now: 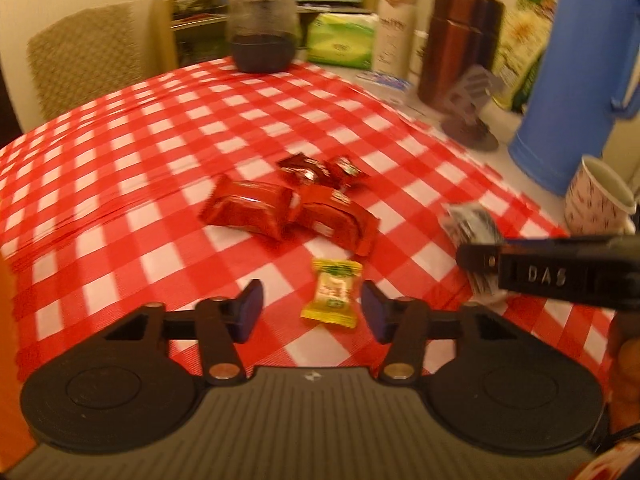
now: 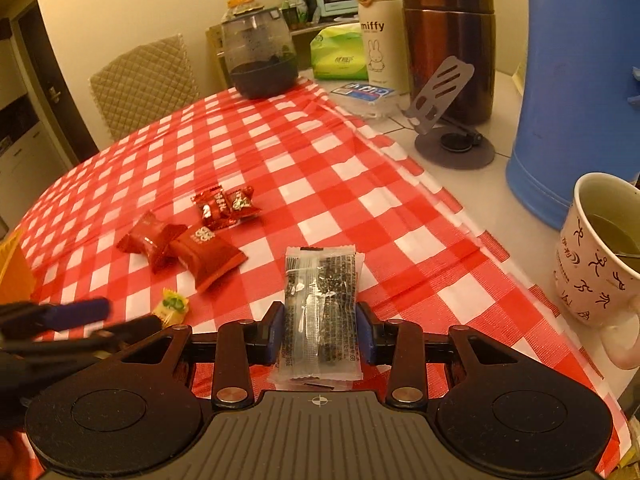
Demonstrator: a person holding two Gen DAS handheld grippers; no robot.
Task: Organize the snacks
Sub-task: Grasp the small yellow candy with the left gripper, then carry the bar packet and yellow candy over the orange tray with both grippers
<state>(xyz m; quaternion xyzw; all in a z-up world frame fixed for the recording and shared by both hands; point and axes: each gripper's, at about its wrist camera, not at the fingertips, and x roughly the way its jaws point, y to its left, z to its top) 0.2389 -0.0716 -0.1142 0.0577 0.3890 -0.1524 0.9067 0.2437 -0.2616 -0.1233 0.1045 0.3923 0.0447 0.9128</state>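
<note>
My left gripper is open, its fingers on either side of a small yellow candy lying on the red checked tablecloth. Beyond it lie two large red snack packs and two small dark red candies. My right gripper is shut on a clear packet of black sesame snack, held just above the cloth. In the right wrist view the yellow candy and the red packs lie to the left. The right gripper shows at the right of the left wrist view.
A paper cup with drink, a blue jug, a phone stand, a brown flask, a white Miffy bottle, tissues and a dark kettle stand along the right and far edges. A chair stands behind.
</note>
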